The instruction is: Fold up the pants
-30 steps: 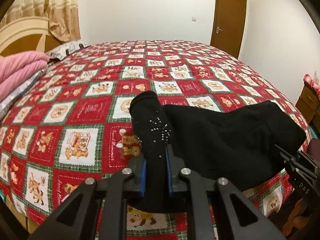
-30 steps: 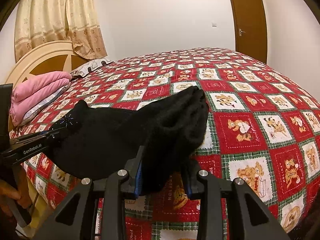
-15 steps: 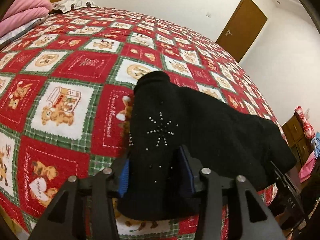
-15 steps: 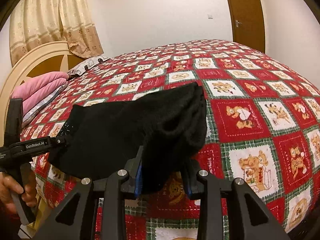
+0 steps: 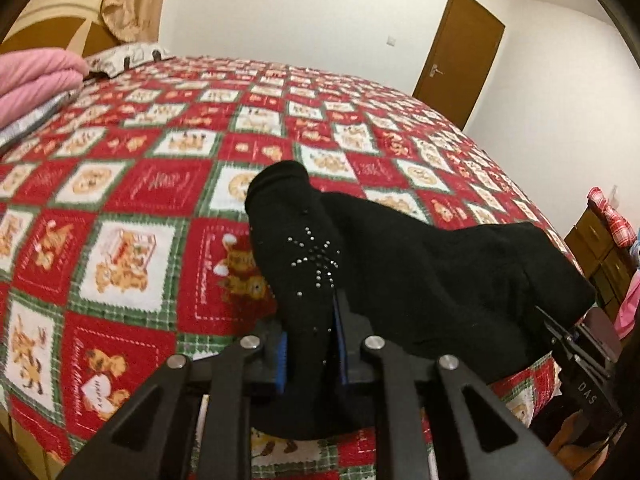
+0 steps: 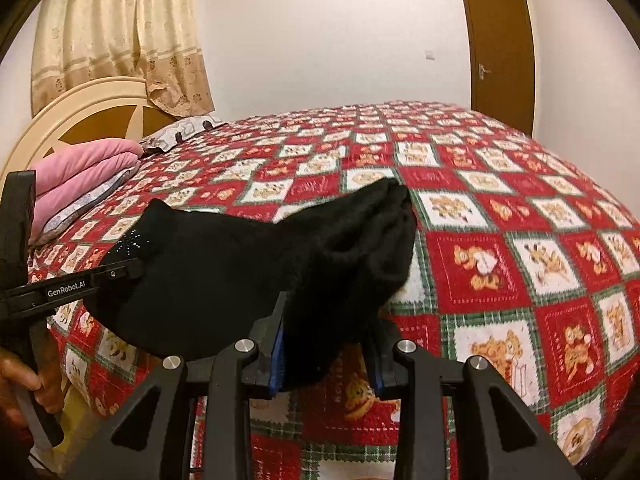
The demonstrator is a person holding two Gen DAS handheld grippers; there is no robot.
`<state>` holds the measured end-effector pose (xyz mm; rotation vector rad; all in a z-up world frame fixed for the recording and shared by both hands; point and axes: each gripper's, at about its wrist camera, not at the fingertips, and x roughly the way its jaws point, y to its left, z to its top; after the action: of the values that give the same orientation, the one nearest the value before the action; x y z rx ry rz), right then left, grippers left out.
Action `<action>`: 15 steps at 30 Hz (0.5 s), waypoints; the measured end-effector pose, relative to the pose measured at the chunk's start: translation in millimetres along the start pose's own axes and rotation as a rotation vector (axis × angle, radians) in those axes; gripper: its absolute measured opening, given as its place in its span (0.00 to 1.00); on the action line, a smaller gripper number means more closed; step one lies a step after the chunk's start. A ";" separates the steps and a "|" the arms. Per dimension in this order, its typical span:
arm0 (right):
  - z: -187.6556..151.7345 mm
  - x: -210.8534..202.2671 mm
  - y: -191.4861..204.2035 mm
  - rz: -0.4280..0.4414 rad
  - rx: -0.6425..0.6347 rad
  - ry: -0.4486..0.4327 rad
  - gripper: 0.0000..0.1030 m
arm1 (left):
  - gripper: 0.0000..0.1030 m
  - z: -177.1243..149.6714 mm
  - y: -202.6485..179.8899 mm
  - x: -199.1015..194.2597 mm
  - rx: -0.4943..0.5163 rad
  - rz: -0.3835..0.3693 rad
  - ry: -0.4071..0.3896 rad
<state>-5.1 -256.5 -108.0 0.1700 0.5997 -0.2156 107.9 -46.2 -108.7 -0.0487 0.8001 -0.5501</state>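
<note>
Left wrist view: the left gripper [image 5: 310,344], at the lower centre of the frame, has its blue-padded fingers [image 5: 280,360] clamped tight on one end of the black pants [image 5: 420,280], the cloth bunched between the pads and rising up past them. A small star of silver studs [image 5: 316,260] shows on the fabric just above the grip. From there the pants stretch to the right across the near edge of the bed, lying on a red, white and green patchwork quilt [image 5: 160,184] printed with bears. At the lower right of the frame the right gripper [image 5: 560,332] holds the other end.

Right wrist view: the right gripper [image 6: 328,344], lower centre, is closed partway on a thick fold of the pants [image 6: 224,280], both pads pressed against the cloth. The garment sags leftward to the left gripper [image 6: 132,270], whose black finger meets the fabric beside the studs [image 6: 134,244] at mid left. A hand [image 6: 24,384] grips that tool's handle at the lower left edge.

A stack of folded pink bedding [image 6: 84,172] sits at the left of the frame near a cream headboard [image 6: 60,120], with beige curtains [image 6: 120,36] above. A brown door [image 6: 500,52] stands at the upper right, shut.
</note>
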 end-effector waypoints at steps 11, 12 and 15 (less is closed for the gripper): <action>15.8 -7.9 18.3 0.022 -0.050 -0.041 0.32 | 0.18 13.2 7.8 -13.1 0.006 0.022 -0.043; 16.6 -8.4 19.9 0.023 -0.056 -0.043 0.32 | 0.18 13.9 8.9 -14.3 0.004 0.021 -0.047; 20.3 -9.1 22.7 0.027 -0.065 -0.051 0.32 | 0.18 16.1 10.4 -18.6 0.003 0.024 -0.061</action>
<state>4.2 -237.7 -84.1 0.1098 0.5525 -0.1738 113.2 -30.8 -87.5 -0.0524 0.7396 -0.5247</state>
